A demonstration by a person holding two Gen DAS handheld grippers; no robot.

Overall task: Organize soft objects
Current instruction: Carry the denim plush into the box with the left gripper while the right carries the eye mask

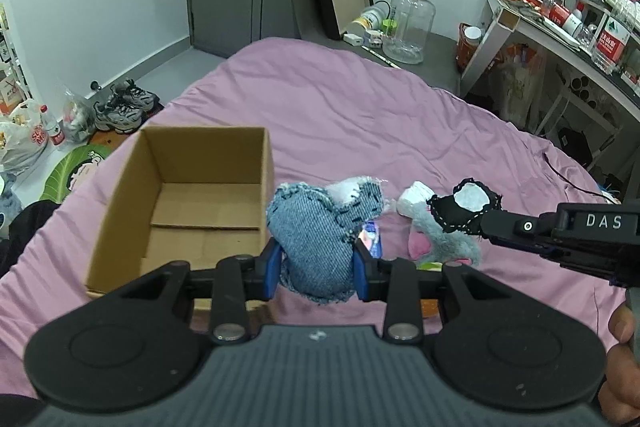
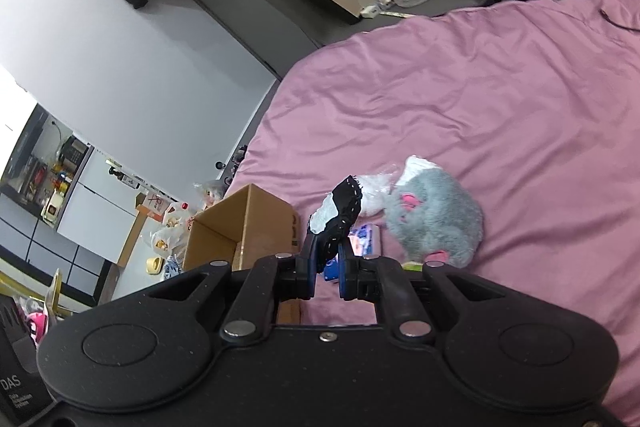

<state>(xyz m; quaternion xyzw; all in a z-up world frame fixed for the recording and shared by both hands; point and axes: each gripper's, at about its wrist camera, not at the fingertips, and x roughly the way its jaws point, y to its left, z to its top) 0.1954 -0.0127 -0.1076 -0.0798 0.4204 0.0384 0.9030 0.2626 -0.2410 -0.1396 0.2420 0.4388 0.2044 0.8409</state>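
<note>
My left gripper (image 1: 316,259) hides the lower part of the denim heart cushion (image 1: 316,227) it is clamped on, the blue pads pressing in from both sides so the frayed, hand-stitched shape bulges above them with white stuffing showing at the top. Just behind it a small blue-and-white packet (image 2: 366,241) is mostly covered, and I can't make out what it is; something yellow-green peeks out under the grey plush toy (image 2: 434,223), too little to name. My right gripper (image 2: 326,263) has its jaws together on a flat black felt piece (image 2: 344,213) with white stitching round the edge and a white patch in its middle, held clear of the bed. The plush is fluffy, grey with pink patches, lying on the wrinkled pink bedsheet (image 1: 360,107) beside a crumpled white plastic bag (image 2: 374,193). The open cardboard box (image 1: 188,203) sits on the sheet just left of the cushion, its near rim cut off by my left gripper's body. Beyond the bed stand a clear water jug (image 1: 410,23), a cluttered desk (image 1: 560,23) and sneakers (image 1: 124,105) on the floor.
</note>
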